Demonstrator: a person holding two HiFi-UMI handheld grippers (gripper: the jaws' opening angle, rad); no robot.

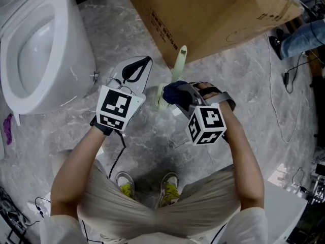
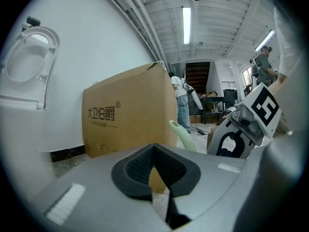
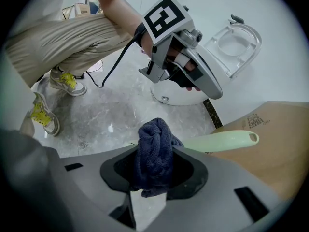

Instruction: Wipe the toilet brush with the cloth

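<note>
The pale green toilet brush (image 1: 180,62) stands upright on the floor in front of the cardboard box, with its base (image 1: 161,99) partly hidden. My right gripper (image 1: 175,96) is shut on a dark blue cloth (image 1: 173,91), which it holds against the lower part of the handle. In the right gripper view the bunched cloth (image 3: 153,141) fills the jaws of my right gripper (image 3: 154,154), and the brush handle (image 3: 223,140) sticks out to its right. My left gripper (image 1: 145,61) is shut and holds nothing, a little left of the brush. The left gripper view shows that gripper (image 2: 154,152) with the brush handle (image 2: 184,135) just beyond.
A white toilet (image 1: 35,50) stands at the upper left with its lid up. A big cardboard box (image 1: 213,14) lies close behind the brush. Cables (image 1: 284,85) run over the grey marble floor at the right. My feet (image 1: 147,187) are below the grippers. People stand far back (image 2: 181,103).
</note>
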